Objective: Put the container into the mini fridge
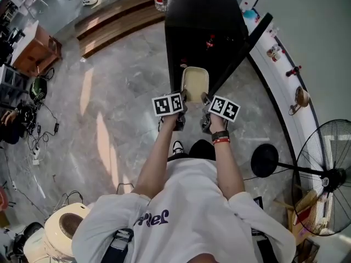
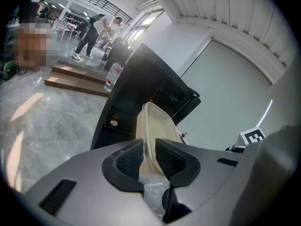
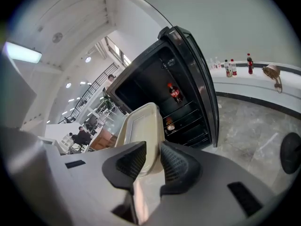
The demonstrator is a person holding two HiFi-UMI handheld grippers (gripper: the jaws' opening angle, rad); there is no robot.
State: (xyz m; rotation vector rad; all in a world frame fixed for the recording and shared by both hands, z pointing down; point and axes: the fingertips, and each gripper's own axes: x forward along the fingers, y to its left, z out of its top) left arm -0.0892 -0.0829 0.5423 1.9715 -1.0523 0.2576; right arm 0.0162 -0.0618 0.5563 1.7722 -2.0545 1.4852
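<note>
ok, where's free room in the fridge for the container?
In the fridge, the upper shelf looks bare left of the cola bottle. The lower rack looks free from the can to the open door side. Crowded only around those two; the dark interior hides its far left.

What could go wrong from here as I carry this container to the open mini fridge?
1. The left gripper and right gripper clamp only the near end of the container, so its far end might sag or slip.
2. The open door stands close on the right; the right gripper could clip it.
3. A cola bottle stands inside the mini fridge and might get knocked.
</note>
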